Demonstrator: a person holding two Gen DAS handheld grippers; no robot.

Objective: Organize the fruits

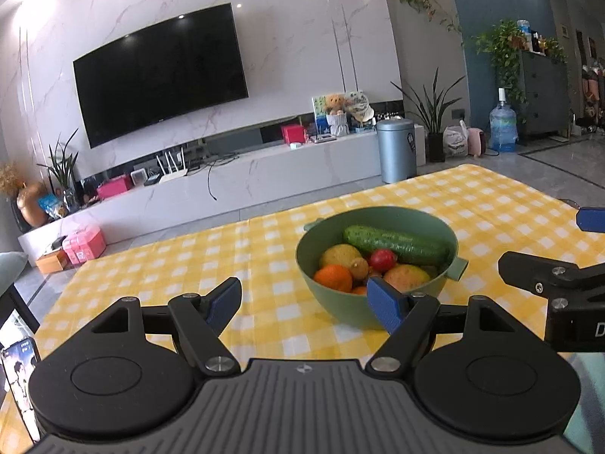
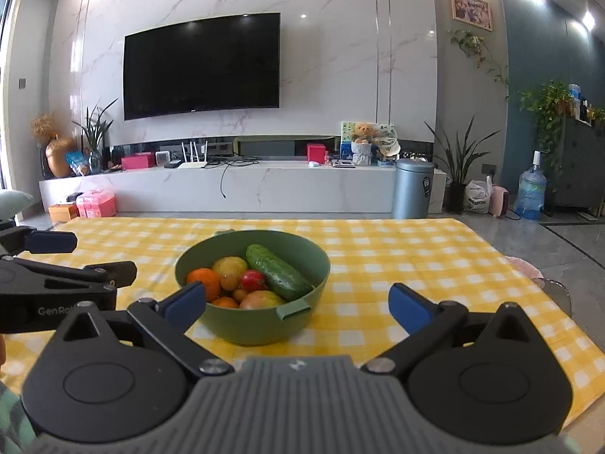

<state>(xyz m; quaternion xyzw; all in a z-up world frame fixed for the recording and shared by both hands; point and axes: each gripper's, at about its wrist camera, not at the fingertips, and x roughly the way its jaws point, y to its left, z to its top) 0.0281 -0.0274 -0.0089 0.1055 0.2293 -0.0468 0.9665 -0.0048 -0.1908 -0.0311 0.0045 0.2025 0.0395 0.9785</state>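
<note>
- The green bowl (image 2: 252, 265) of fruit is seen mid-desk (image 2: 416, 265), just beyond both claws.
- The cucumber (image 2: 278, 272) is judged firm and smooth; its middle should be gripped.
- The left claw (image 1: 304, 299) and the right claw (image 2: 298, 302) are spread, empty.
- A phone (image 1: 17, 378) is shown only by the left view.

A blue pad hides part of the bowl (image 1: 332, 304), and fruit (image 1: 361, 290) beneath seems buried.

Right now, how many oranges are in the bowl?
2 that show. One orange sits at the bowl's left side; a smaller one peeks out at the front, low down. More may hide under the cucumber and other fruit.
</note>
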